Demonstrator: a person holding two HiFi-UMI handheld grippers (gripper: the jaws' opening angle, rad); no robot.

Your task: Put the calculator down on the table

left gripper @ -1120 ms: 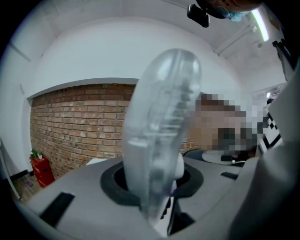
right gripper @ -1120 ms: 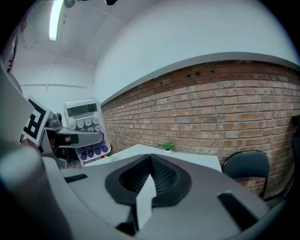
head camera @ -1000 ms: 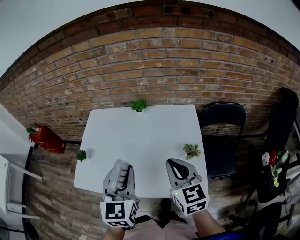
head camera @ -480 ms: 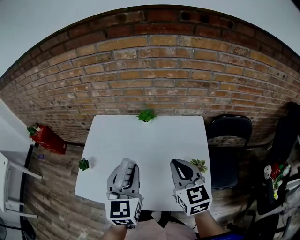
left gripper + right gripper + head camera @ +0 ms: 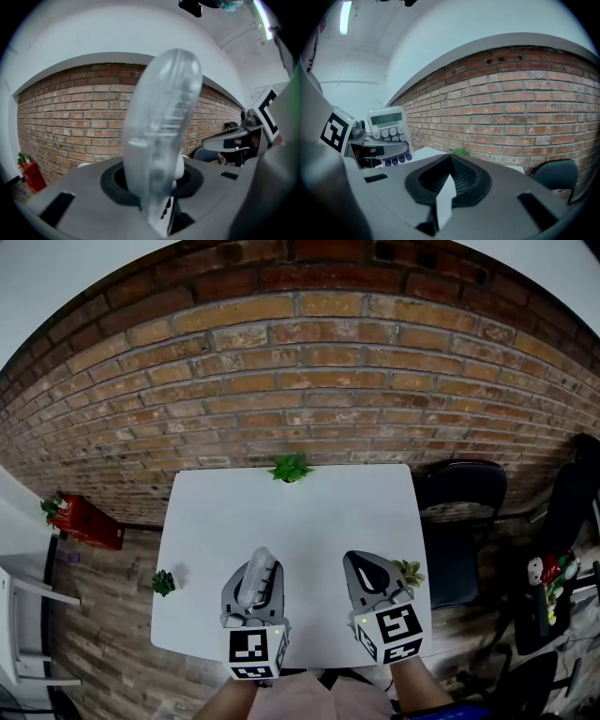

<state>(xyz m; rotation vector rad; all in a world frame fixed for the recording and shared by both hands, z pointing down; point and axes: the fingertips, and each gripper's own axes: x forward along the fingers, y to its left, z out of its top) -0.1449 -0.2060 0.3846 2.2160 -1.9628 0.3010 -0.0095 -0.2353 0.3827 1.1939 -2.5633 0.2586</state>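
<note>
The calculator (image 5: pixel 260 568) is pale and see-through at the rim, with a display and round keys. It stands edge-on and upright between the jaws of my left gripper (image 5: pixel 253 592), which is shut on it above the near part of the white table (image 5: pixel 309 512). In the left gripper view the calculator (image 5: pixel 161 136) fills the middle, clamped low down by the left gripper (image 5: pixel 157 190). In the right gripper view the calculator (image 5: pixel 387 133) shows its face at the left. My right gripper (image 5: pixel 372 576) hovers beside it, and the right gripper (image 5: pixel 449 177) is shut on nothing.
A small green plant (image 5: pixel 291 468) stands at the table's far edge and another plant (image 5: pixel 408 571) at its right edge. A third plant (image 5: pixel 163 581) is left of the table. A black chair (image 5: pixel 464 512) stands to the right, a red box (image 5: pixel 80 519) on the floor at the left. A brick wall (image 5: pixel 309 381) rises behind.
Both grippers have moved forward over the table's near edge, the left one a little lower. The calculator stays clamped in the left gripper; the right stays shut.
</note>
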